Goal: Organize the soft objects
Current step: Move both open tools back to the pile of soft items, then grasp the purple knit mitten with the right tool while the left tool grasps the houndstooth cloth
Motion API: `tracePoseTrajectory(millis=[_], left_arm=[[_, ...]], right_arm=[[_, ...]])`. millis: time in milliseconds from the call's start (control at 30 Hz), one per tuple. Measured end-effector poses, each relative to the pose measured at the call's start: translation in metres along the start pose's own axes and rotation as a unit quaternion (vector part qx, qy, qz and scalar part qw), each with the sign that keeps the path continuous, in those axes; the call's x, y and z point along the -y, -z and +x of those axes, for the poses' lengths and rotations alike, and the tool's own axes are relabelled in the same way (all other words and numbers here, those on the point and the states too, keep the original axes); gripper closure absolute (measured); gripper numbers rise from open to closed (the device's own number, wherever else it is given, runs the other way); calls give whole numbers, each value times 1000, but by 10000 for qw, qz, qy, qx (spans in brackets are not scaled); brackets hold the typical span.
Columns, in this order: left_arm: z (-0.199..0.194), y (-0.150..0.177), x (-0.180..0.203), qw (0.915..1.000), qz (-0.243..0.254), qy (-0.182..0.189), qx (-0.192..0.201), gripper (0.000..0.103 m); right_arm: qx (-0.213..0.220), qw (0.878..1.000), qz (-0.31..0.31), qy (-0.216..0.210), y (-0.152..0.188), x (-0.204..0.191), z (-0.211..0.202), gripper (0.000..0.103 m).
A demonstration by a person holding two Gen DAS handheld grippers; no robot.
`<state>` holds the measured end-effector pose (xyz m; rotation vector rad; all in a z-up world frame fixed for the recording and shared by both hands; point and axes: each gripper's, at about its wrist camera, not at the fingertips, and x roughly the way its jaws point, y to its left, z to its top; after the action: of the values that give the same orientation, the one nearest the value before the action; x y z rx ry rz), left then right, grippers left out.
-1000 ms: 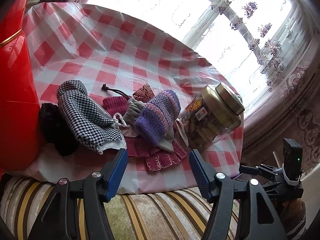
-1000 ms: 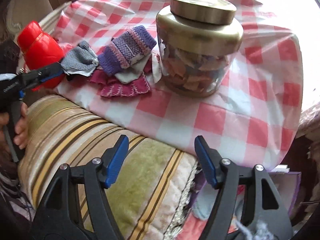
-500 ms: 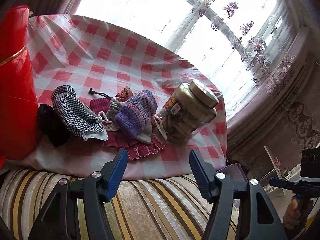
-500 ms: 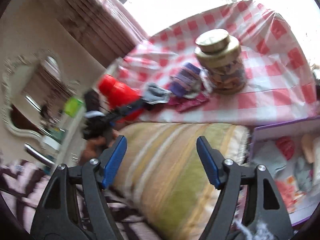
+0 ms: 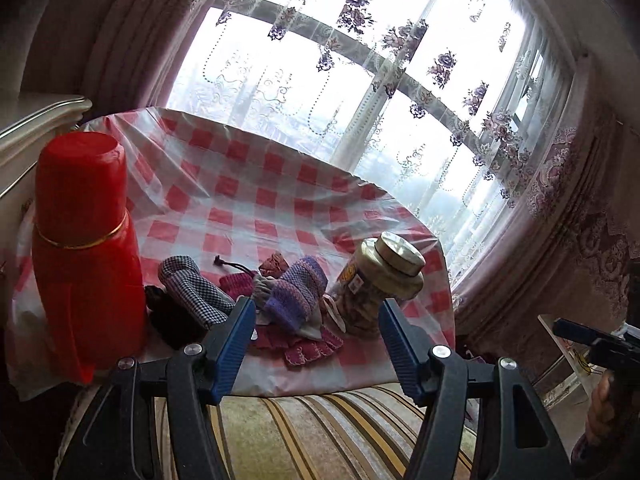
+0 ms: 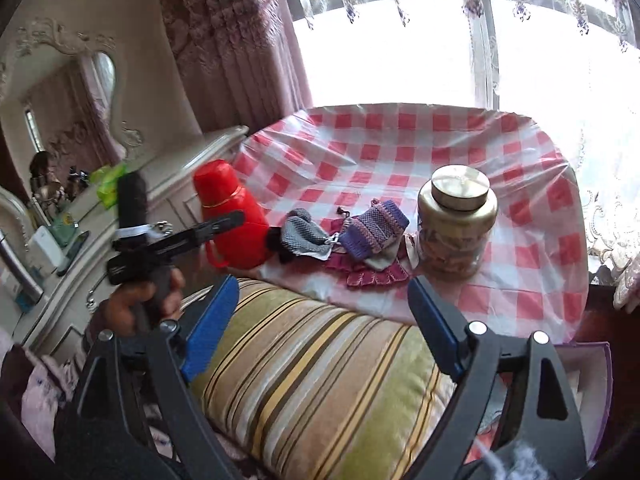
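Both grippers are held back from the table with their blue-padded jaws spread wide and nothing between them: the left gripper (image 5: 316,340) is seen above a striped cushion (image 5: 320,432), and the right gripper (image 6: 322,320) is seen above the same cushion, with the left tool and the hand holding it visible at the left of the right wrist view. The soft objects are heaped near the front edge of the red-and-white checked tablecloth (image 5: 248,184). A purple striped knitted piece (image 5: 298,294) lies on top of a magenta knitted glove (image 5: 308,350), with a houndstooth fabric pouch (image 5: 192,290) just beside it and a black soft item (image 5: 168,316) next to that. A red thermos (image 5: 82,248) stands at the left of the heap, and a gold-lidded glass jar (image 5: 380,284) stands at its right, touching or nearly touching the pile.
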<state>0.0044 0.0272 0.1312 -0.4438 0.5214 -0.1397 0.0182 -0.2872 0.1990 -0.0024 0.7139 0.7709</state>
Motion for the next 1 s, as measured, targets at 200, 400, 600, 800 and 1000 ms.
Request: tracePoseTrajectory(millis=[200, 400, 600, 800, 1000], left_arm=[[19, -7, -19, 9998, -159, -93, -52, 38], [47, -12, -37, 9989, -397, -133, -195, 38], [65, -10, -51, 9980, -589, -97, -222, 38], [83, 9, -63, 9972, -643, -253, -302, 38], [96, 24, -75, 9951, -789, -385, -443, 38]], right_arm=[[-556, 9955, 701, 303, -28, 29, 100, 15], [-1104, 9851, 1174, 599, -39, 46, 196, 15], [-1352, 9763, 1431, 899, -45, 60, 262, 15], [-1400, 9695, 1462, 1379, -43, 70, 305, 15], [-1428, 9662, 1418, 1610, -40, 78, 328, 15]])
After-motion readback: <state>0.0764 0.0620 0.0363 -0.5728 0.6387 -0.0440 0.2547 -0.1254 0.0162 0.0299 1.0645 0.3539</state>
